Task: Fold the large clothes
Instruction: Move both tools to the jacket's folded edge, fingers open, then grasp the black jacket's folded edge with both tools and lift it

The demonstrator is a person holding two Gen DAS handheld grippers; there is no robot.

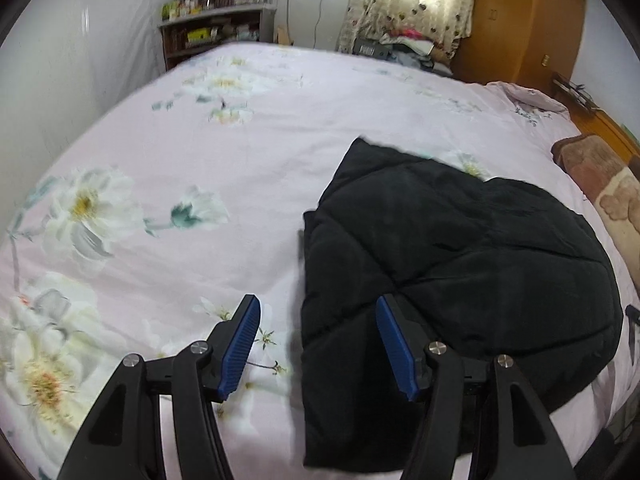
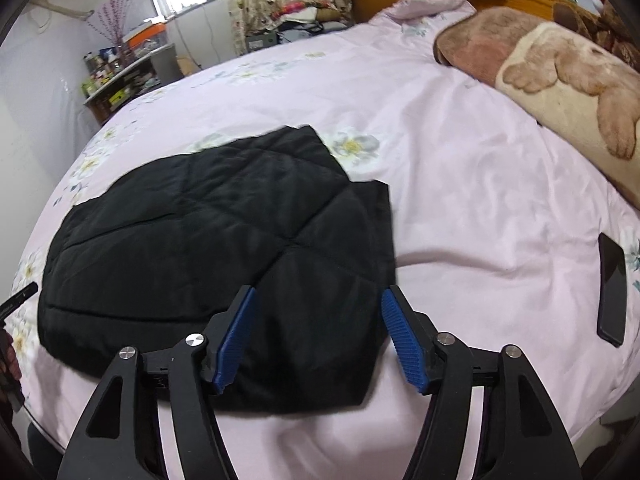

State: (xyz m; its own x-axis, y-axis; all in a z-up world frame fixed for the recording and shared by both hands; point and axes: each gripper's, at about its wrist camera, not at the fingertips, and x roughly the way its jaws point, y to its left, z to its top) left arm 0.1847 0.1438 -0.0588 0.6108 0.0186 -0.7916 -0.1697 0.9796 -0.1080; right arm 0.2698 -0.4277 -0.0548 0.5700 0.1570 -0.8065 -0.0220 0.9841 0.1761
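Note:
A black quilted garment (image 1: 460, 260) lies folded into a compact block on the pink flowered bedspread (image 1: 180, 160). In the left wrist view my left gripper (image 1: 318, 308) is open and straddles the garment's left edge near its front corner, one blue pad over the sheet and the other over the cloth. The right wrist view shows the same garment (image 2: 200, 240) left of centre. My right gripper (image 2: 319, 296) is open over its near right corner, and the pads grip nothing. I cannot tell whether either gripper touches the fabric.
A dark phone (image 2: 612, 288) lies on the bedspread (image 2: 480, 200) to the right. A brown plush blanket (image 2: 560, 80) covers the bed's head end. Cluttered shelves (image 1: 212, 28), a curtained window and a wooden wardrobe stand beyond the far edge of the bed.

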